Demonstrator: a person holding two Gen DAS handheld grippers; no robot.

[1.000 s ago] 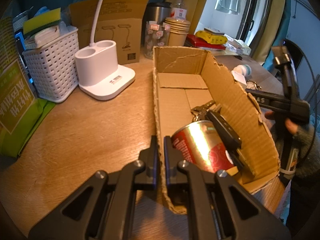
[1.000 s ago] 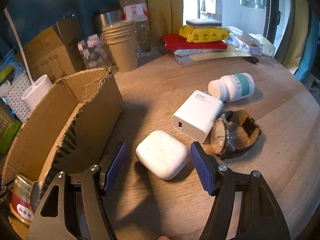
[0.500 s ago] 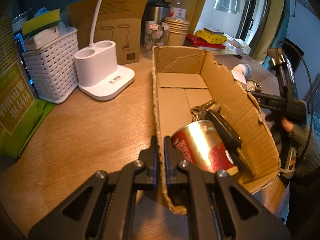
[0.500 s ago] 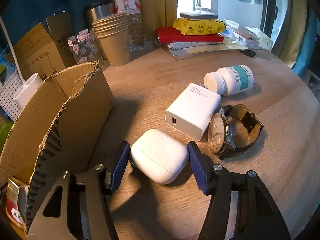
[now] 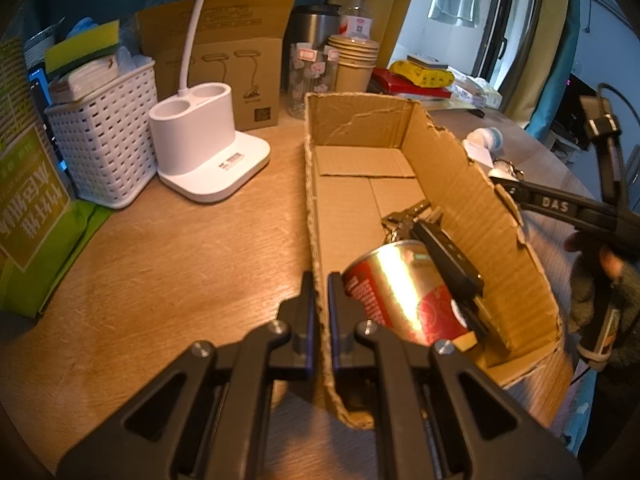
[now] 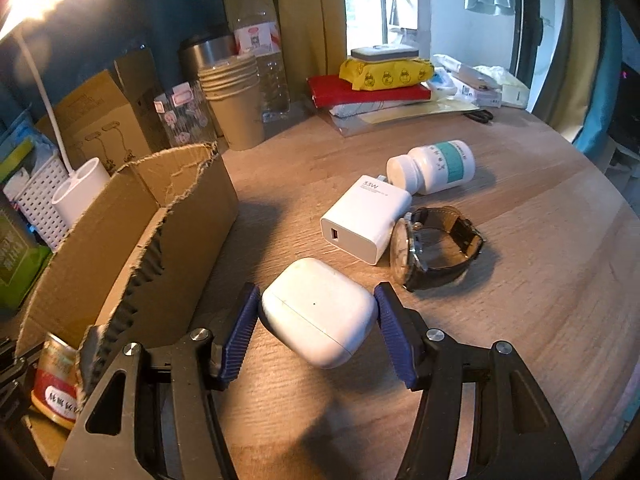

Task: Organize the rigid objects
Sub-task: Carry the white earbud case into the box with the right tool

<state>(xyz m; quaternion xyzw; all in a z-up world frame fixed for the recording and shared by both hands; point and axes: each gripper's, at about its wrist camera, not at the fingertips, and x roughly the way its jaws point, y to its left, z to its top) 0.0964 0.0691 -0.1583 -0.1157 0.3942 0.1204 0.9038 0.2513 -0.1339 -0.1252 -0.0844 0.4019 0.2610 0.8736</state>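
My left gripper (image 5: pixel 323 280) is shut on the left wall of an open, torn cardboard box (image 5: pixel 472 208). Inside the box lie a red and gold can (image 5: pixel 400 292) on its side, a black key fob (image 5: pixel 448 256) and a bunch of keys (image 5: pixel 408 216). My right gripper (image 6: pixel 318 300) is shut on a white earbud case (image 6: pixel 320 312), one blue pad against each side, just off the wooden table. Behind the case lie a white charger (image 6: pixel 366 220), a wristwatch (image 6: pixel 432 248) and a white pill bottle (image 6: pixel 432 166) on its side.
Left of the box stand a white lamp base (image 5: pixel 208 148) and a white basket (image 5: pixel 104 144). Paper cups (image 6: pixel 236 104), a water bottle (image 6: pixel 260 44) and stacked packets (image 6: pixel 372 84) line the back. The table edge (image 6: pixel 600 184) curves on the right.
The right gripper slid forward around the earbud case and closed its pads onto it, then rose slightly with it. The left gripper and the box stayed put.
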